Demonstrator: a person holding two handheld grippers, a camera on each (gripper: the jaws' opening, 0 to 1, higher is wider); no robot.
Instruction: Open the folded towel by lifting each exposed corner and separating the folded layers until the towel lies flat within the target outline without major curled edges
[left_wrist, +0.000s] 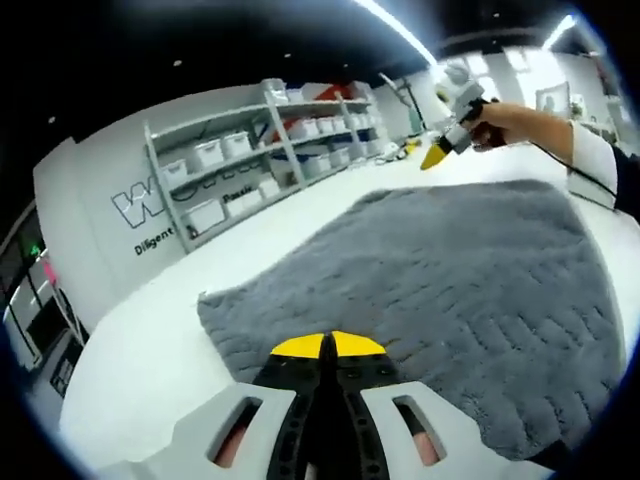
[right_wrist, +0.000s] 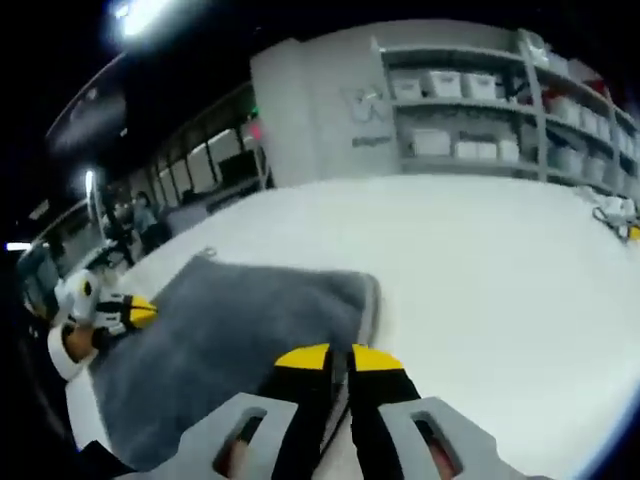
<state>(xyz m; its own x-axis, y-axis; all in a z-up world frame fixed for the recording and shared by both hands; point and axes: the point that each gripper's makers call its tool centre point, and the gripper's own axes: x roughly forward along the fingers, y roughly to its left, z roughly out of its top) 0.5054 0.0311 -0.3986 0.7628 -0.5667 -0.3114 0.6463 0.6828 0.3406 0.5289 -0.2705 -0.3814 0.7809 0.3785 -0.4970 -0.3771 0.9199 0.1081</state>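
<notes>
A grey towel (left_wrist: 450, 290) lies spread out on the white table (left_wrist: 160, 350); the right gripper view shows it as one flat layer (right_wrist: 230, 335) with a paler hem along its near end. My left gripper (left_wrist: 327, 346) is shut, its yellow tips pressed together over the towel's near edge, and I cannot tell if they touch the cloth. It also shows at the towel's far end (right_wrist: 128, 312), held by a hand. My right gripper (right_wrist: 340, 358) is shut beside the towel's corner. In the left gripper view it hangs (left_wrist: 438, 157) above the far edge, held by a white-sleeved hand.
Bare white table (right_wrist: 500, 280) stretches around the towel. Grey shelving (left_wrist: 260, 150) with white bins stands against the wall beyond the table. A small yellow-and-white object (right_wrist: 620, 215) lies at the table's far right edge. People stand in the background (right_wrist: 140, 215).
</notes>
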